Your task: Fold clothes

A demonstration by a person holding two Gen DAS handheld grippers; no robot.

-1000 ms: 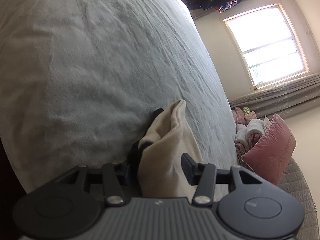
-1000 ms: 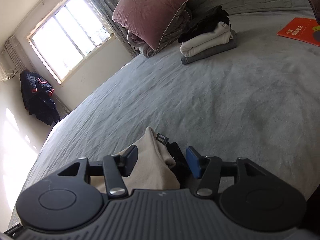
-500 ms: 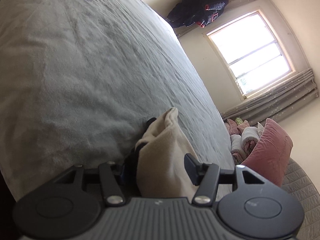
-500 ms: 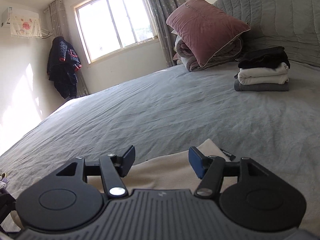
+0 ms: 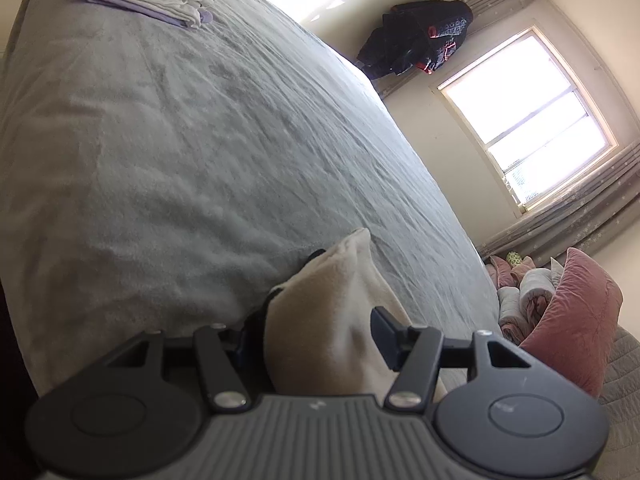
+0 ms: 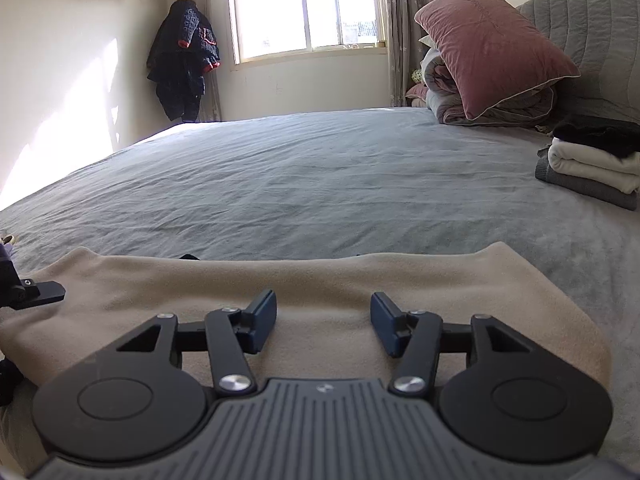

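Beige fleece garment spread flat on the near edge of the grey bed sheet, one end bunched up in the left wrist view. Right gripper low over the garment, jaws spread wide, pinching nothing. Left gripper with a thick fold of the garment between its jaws; cannot tell if really clamped. Beyond the garment, at the head of the bed, pink pillow on a rolled quilt. Right of it, folded pile: black, white, grey. Dark jacket hanging beside window.
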